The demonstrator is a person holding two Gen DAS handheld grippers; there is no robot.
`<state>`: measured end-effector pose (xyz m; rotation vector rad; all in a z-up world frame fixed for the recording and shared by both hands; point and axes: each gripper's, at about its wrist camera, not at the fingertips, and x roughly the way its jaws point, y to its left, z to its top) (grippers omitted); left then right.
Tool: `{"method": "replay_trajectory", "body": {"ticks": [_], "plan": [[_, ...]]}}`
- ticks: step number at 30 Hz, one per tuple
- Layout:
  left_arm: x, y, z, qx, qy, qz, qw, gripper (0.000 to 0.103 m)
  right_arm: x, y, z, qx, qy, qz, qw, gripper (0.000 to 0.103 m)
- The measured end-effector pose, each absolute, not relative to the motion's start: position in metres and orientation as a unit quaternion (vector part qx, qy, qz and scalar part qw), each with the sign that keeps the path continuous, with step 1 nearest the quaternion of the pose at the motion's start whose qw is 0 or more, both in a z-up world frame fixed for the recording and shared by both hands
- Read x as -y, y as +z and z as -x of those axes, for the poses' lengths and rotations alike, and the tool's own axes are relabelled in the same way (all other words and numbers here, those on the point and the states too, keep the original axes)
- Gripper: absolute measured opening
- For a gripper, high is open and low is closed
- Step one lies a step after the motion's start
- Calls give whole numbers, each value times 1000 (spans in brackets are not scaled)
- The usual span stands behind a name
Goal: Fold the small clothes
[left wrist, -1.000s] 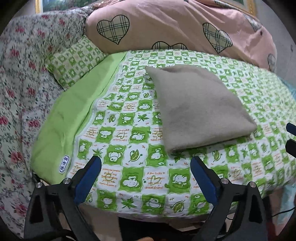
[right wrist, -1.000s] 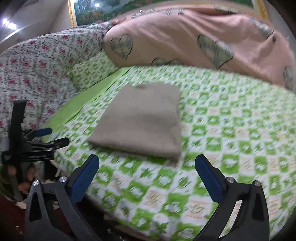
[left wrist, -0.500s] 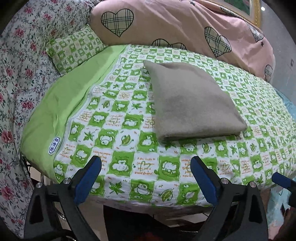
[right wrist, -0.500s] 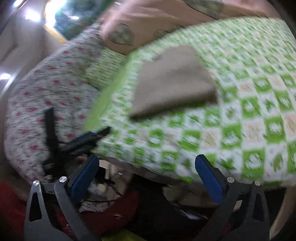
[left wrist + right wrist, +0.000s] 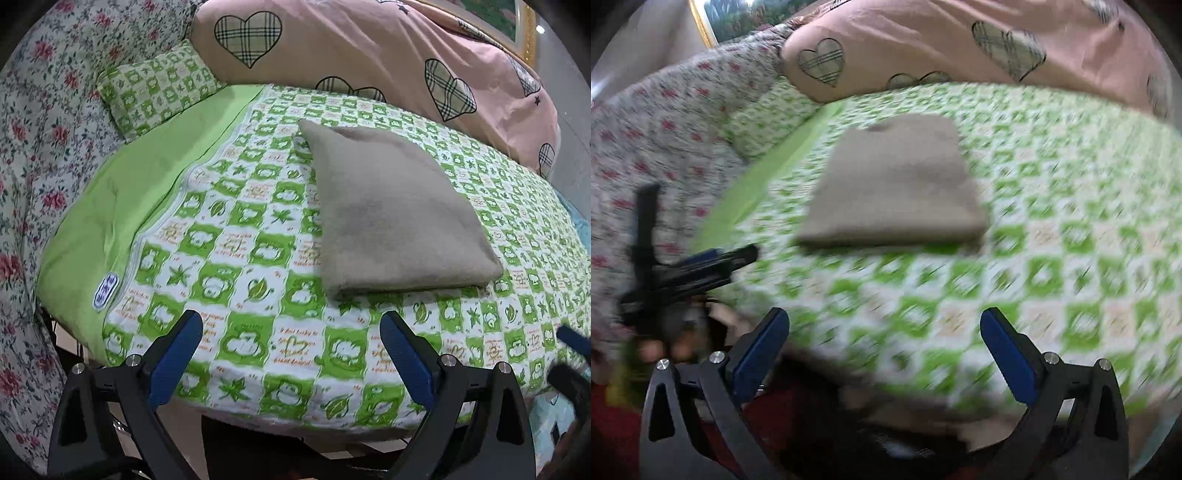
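**Both grippers pulled back from the bed**

Since a second ago I've drawn the left gripper point(image 5: 291, 354) and right gripper point(image 5: 884, 354) back; fingers spread, empty. Folded taupe cloth point(image 5: 395, 214) lies unmoved on the bed point(image 5: 236, 258), long axis running toward the pink pillow point(image 5: 369, 48).

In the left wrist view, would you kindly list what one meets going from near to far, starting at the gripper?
Left gripper, jaws wide apart → green-and-white checked bedsheet → folded grey-brown fleece garment → pink quilt with plaid hearts.
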<state>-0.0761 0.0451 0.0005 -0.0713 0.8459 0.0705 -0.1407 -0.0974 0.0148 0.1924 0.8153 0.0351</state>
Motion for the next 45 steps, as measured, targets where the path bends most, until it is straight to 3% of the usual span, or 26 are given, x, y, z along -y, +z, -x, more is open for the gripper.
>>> {"method": "replay_trajectory", "body": {"ticks": [12, 27, 45], "plan": [[-22, 4, 39, -410, 18, 12, 912, 97, 119, 9, 58, -423, 7, -21, 906, 103], [-10, 5, 6, -427, 37, -26, 903, 97, 136, 9, 27, -451, 13, -59, 891, 103], [-13, 6, -9, -427, 37, -18, 903, 97, 126, 8, -2, -456, 22, -27, 889, 103]]}}
